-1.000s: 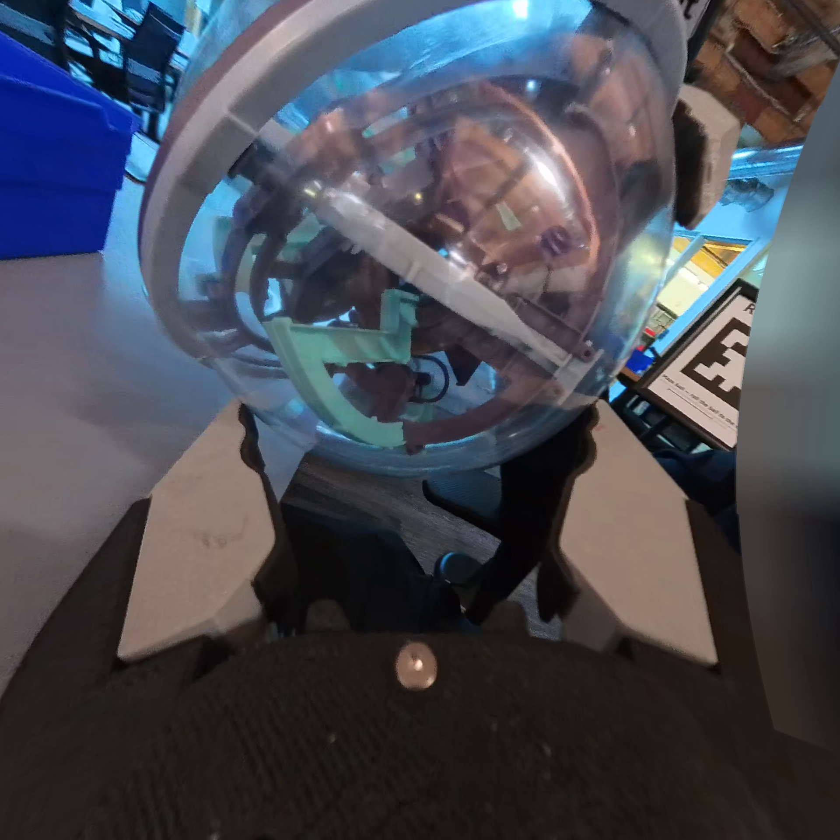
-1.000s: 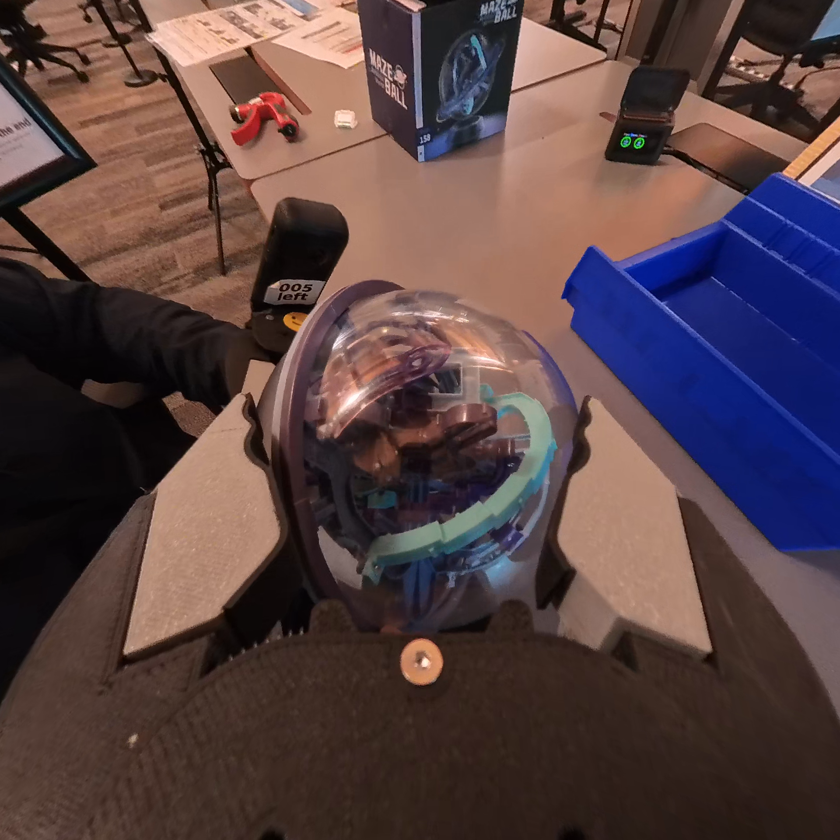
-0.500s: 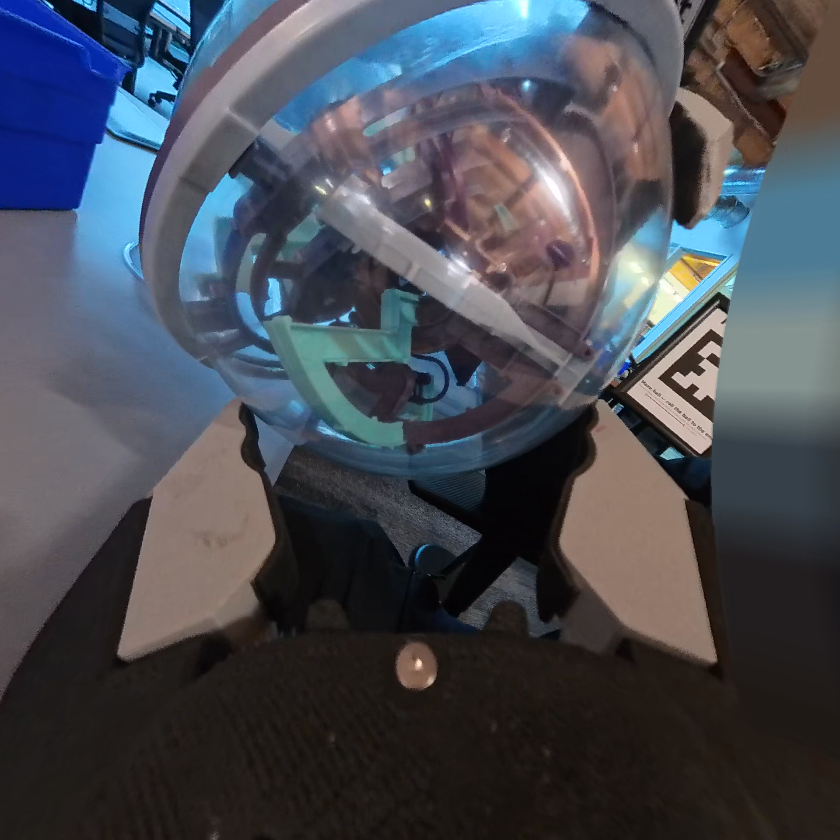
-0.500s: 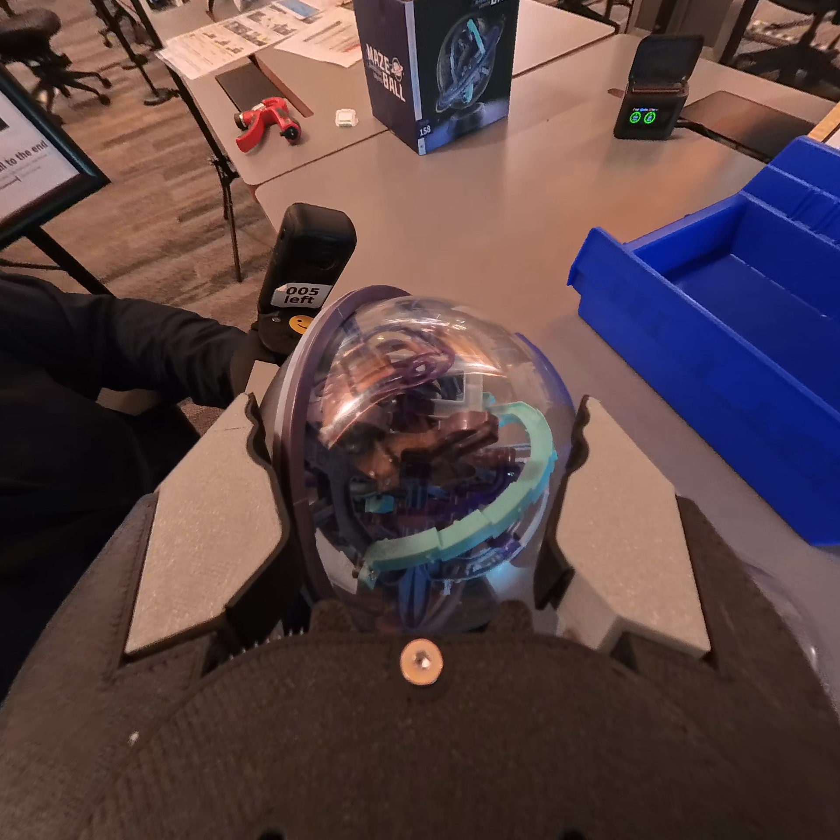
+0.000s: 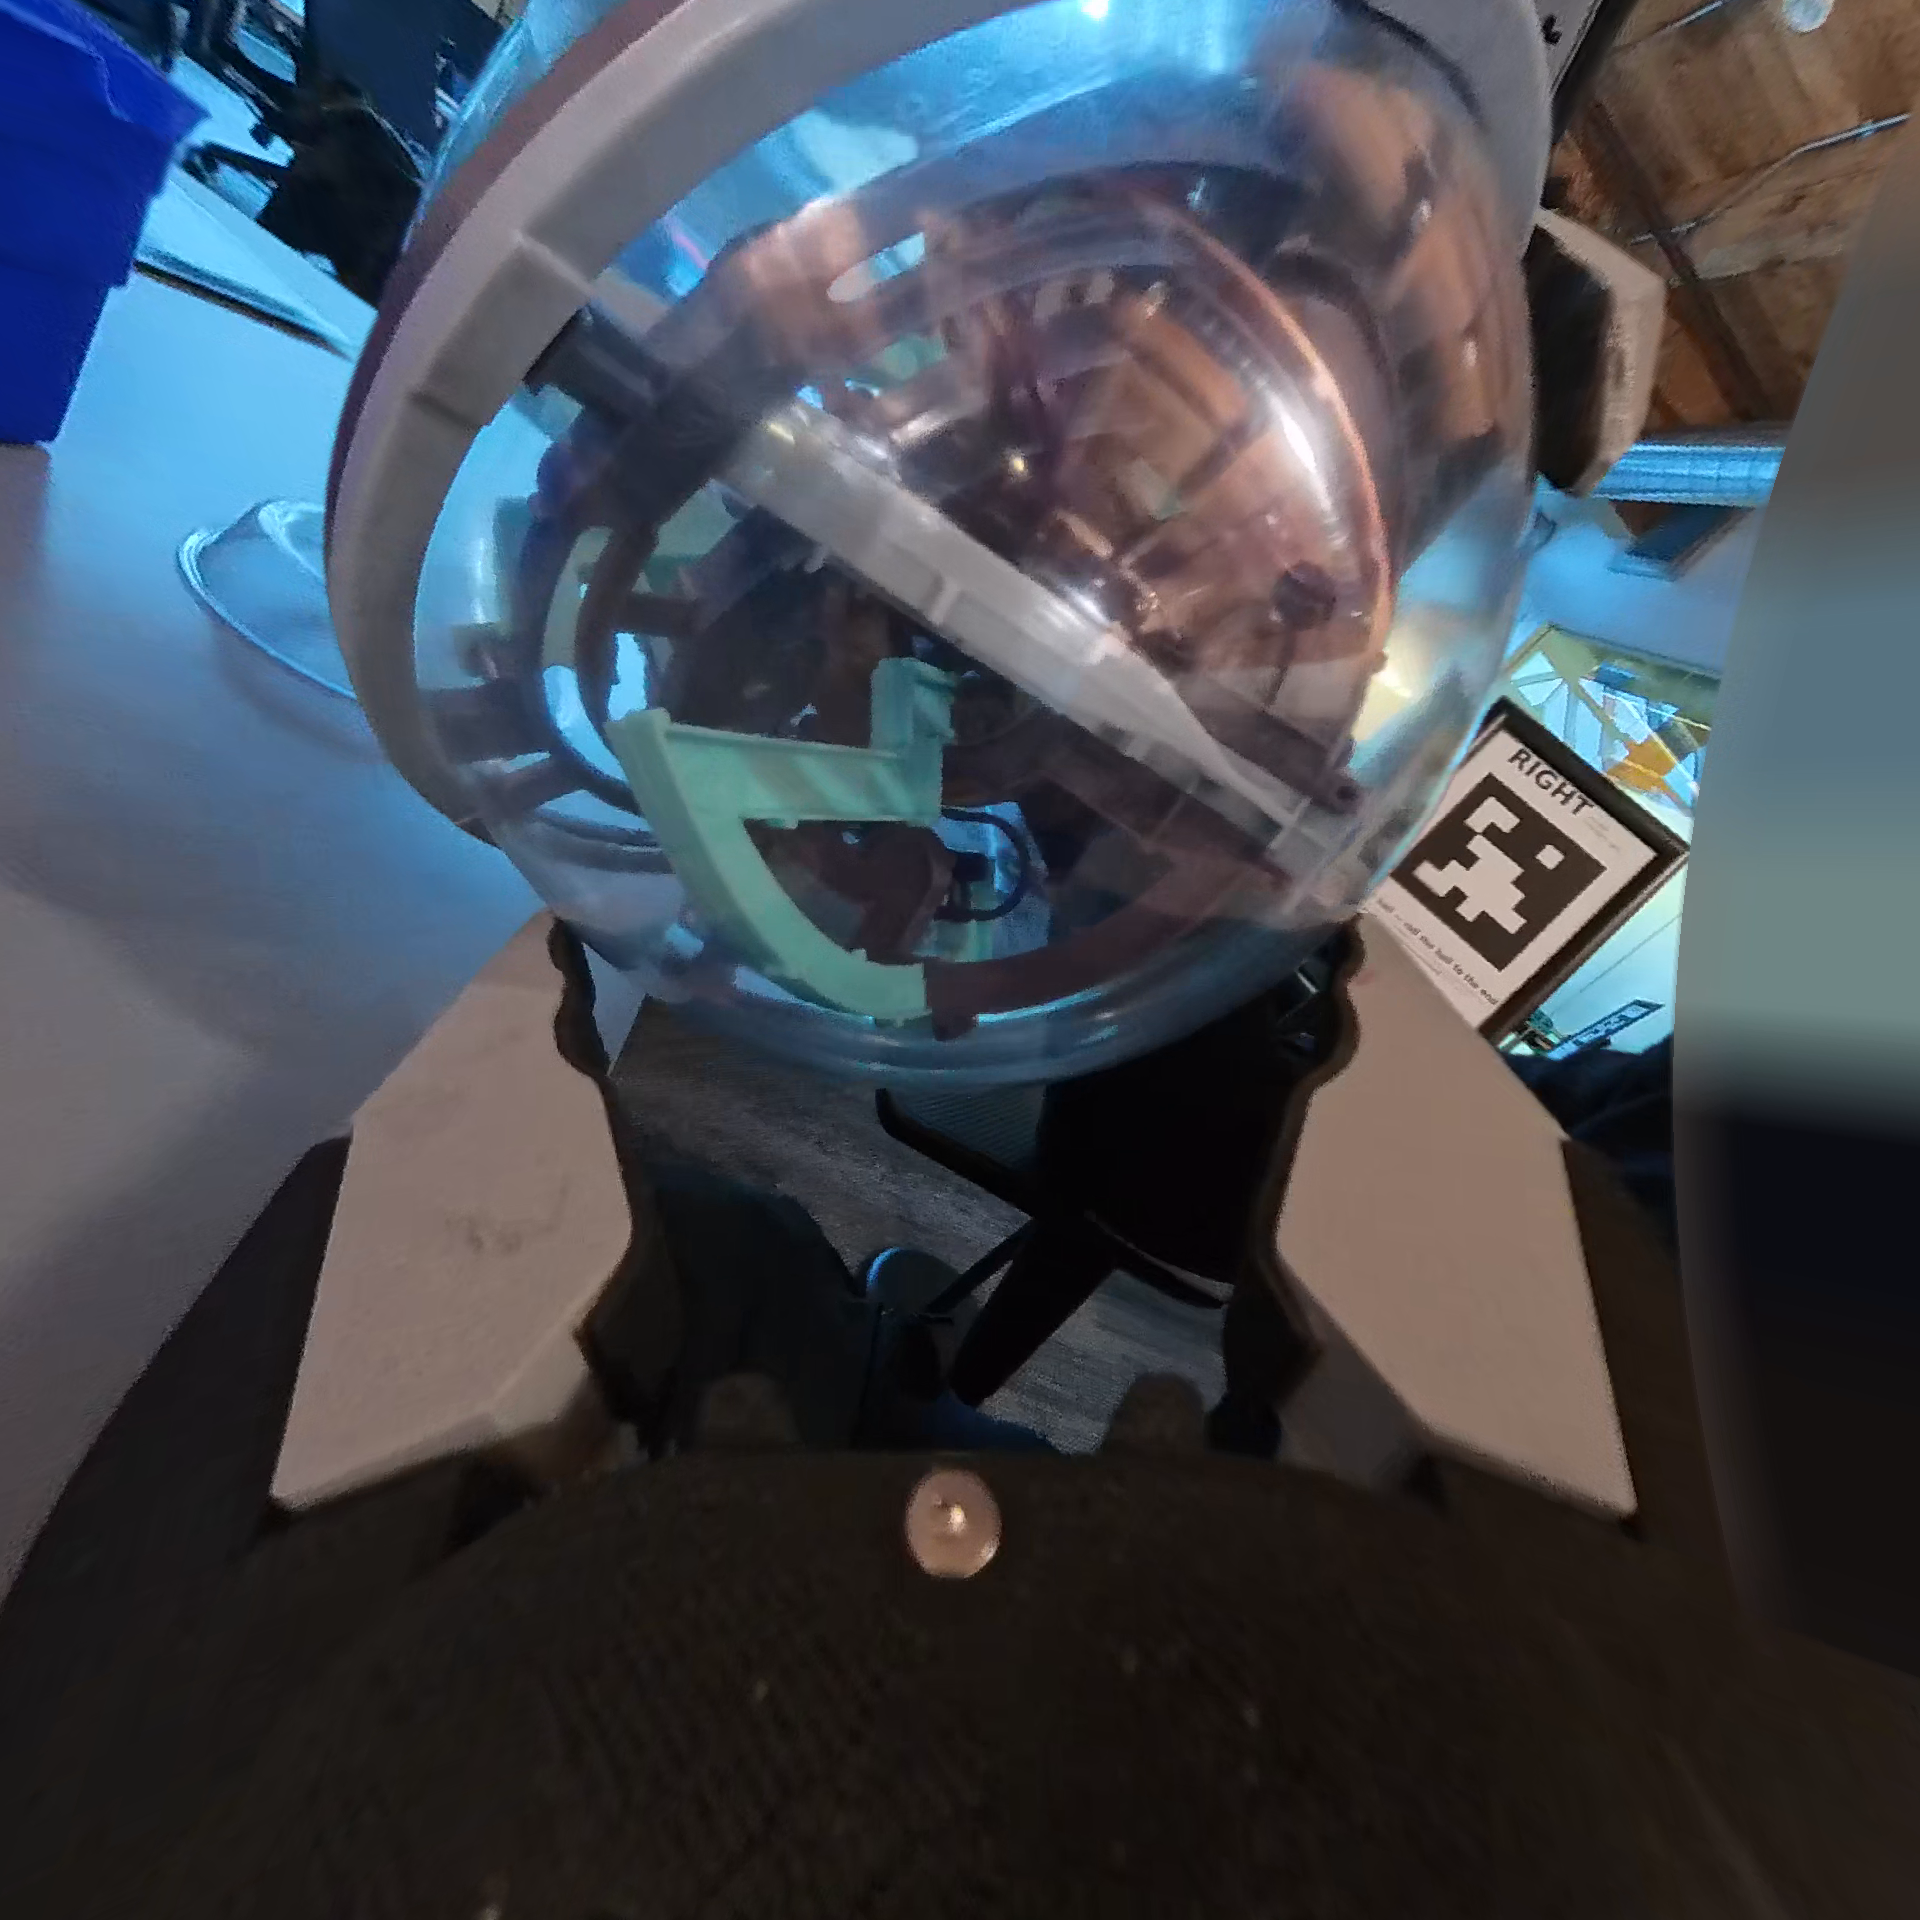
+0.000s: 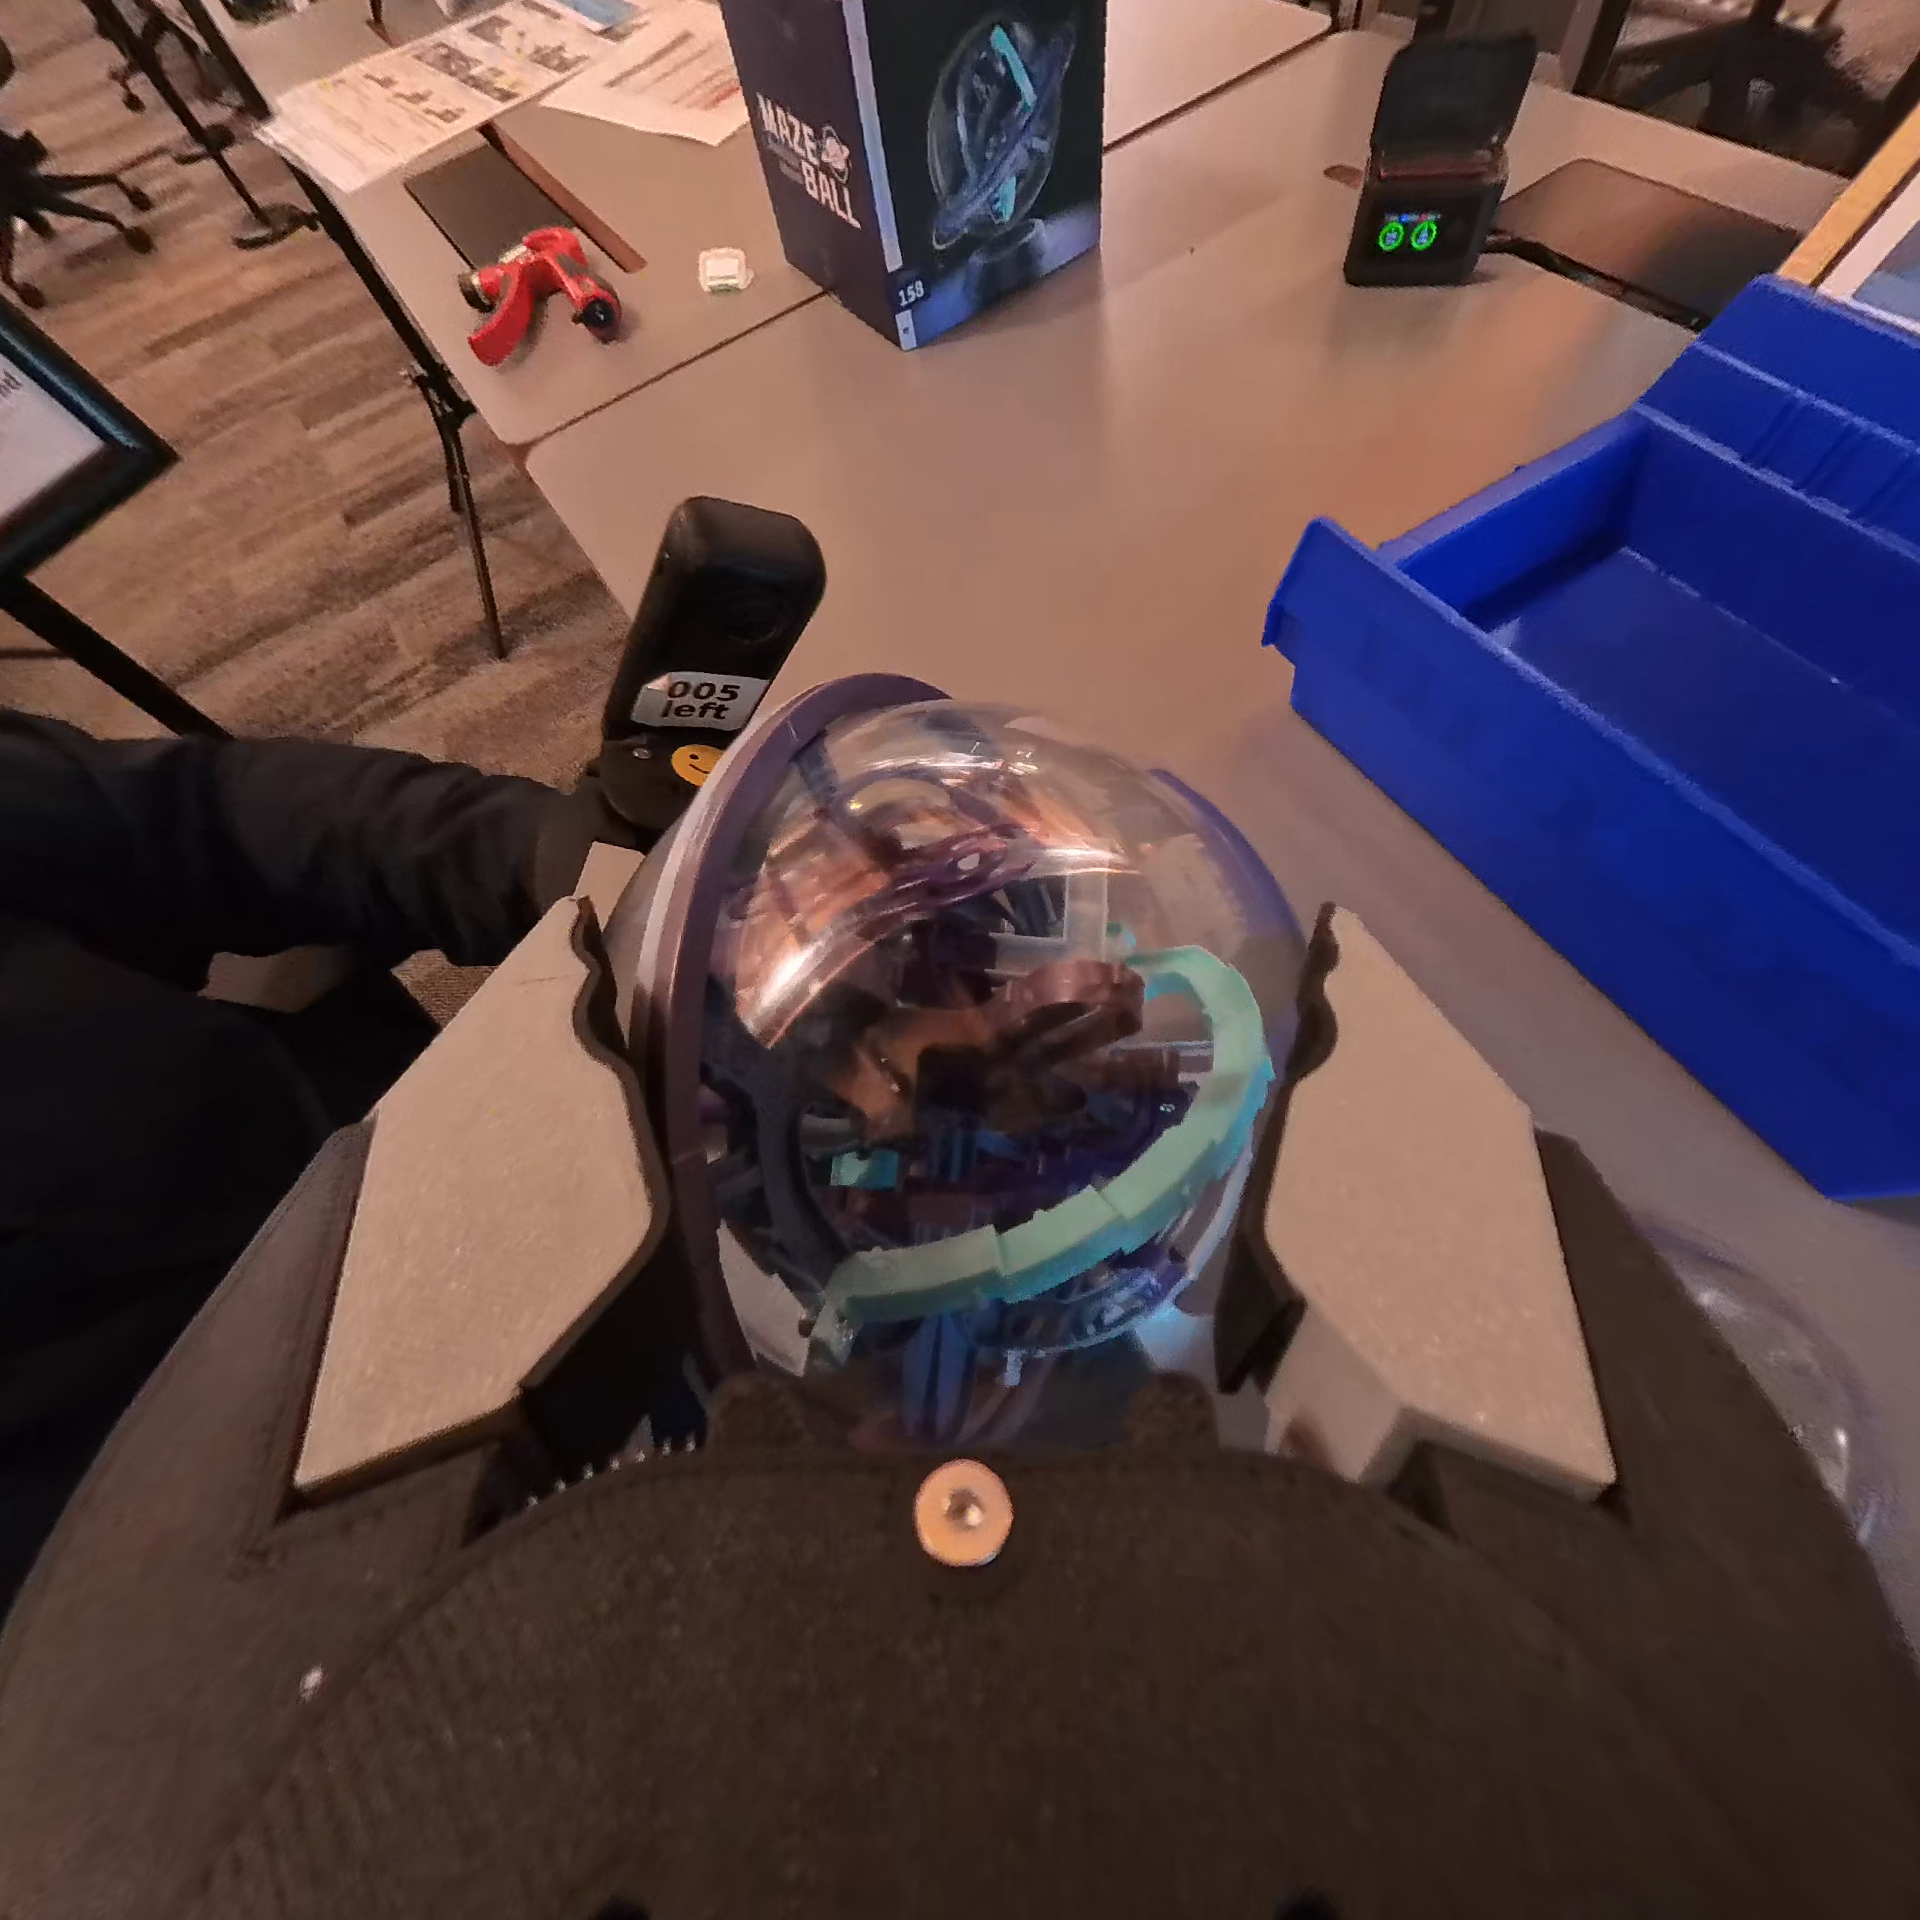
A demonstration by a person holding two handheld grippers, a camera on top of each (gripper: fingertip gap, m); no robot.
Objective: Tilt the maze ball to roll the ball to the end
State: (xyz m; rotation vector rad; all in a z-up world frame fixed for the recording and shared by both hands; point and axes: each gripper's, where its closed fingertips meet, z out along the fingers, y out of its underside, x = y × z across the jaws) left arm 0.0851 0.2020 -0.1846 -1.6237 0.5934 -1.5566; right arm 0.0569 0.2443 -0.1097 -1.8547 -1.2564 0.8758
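Note:
The maze ball (image 5: 935,520) is a clear sphere with a grey ring and with teal, brown and purple tracks inside. It is held in the air over the table edge. My left gripper (image 5: 956,956) grips its lower part with both fingertips. My right gripper (image 6: 951,966) is shut on the ball (image 6: 966,1039) from the opposite side, one finger on each flank. One right finger (image 5: 1590,353) shows at the ball's upper right in the left wrist view. The left gripper's camera body (image 6: 717,644) and a black sleeve (image 6: 260,831) show behind the ball. I cannot make out the small ball inside.
A blue bin (image 6: 1662,727) sits on the grey table (image 6: 1039,468) to the right. A clear dish-like stand (image 5: 260,592) lies on the table by the ball. Farther back are a dark box (image 6: 935,156), a black device (image 6: 1423,197) and a red tool (image 6: 540,291). A framed sign (image 5: 1507,883) stands beyond the table.
Both grippers have swung together with the ball. In the left wrist view the blue bin has slid left and the clear stand has come into view. The grip has not changed.

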